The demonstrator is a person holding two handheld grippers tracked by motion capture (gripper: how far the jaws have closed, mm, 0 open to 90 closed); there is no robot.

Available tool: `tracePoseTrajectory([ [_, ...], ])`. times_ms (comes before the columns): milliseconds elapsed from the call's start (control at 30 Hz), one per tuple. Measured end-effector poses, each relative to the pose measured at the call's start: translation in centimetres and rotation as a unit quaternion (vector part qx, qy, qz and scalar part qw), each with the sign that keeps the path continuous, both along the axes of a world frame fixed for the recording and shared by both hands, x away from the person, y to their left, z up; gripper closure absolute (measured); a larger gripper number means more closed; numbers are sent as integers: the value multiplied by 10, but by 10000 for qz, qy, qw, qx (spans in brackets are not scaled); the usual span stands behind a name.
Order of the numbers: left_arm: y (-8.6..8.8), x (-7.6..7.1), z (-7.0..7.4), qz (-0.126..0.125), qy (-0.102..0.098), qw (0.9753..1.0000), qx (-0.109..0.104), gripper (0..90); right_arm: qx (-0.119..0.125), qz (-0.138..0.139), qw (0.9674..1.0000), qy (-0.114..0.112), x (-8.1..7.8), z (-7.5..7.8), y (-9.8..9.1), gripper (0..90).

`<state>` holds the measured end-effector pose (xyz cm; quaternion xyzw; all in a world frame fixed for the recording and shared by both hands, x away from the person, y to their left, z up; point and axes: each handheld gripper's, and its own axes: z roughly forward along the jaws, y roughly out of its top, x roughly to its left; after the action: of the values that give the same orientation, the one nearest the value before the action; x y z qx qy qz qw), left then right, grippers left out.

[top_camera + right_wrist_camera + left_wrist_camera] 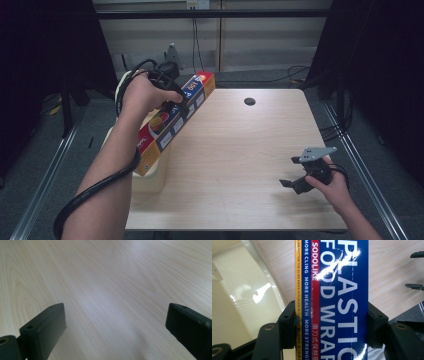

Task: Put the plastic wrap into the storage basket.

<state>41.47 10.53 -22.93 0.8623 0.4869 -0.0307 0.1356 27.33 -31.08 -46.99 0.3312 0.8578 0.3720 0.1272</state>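
Jaws of the left gripper [329, 322] pinched the plastic wrap box [172, 122] across its width, lifting it above the white bin [150, 180] at the table's [240, 150] left edge, while the right gripper [290, 172] waited near right, spread and empty.

Obstacles: long box [175, 120] slanting over table [240, 150] left edge; cream bin [150, 180] beneath it. Passage: open tabletop centre and right.

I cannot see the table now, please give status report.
Left gripper shut on plastic wrap box, held above cream bin. Right gripper open, empty, over table. Nothing in the way.
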Motion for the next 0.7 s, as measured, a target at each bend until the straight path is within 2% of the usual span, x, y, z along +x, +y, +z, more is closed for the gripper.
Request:
tracePoseTrajectory([
  [300,7,0,6,182,-19,9998,-15,405,2,-7,10000,-3,0,0,0,28],
  [700,27,0,6,553,-68,9984,23,405,13,-5,10000,-1,0,0,0,28],
])
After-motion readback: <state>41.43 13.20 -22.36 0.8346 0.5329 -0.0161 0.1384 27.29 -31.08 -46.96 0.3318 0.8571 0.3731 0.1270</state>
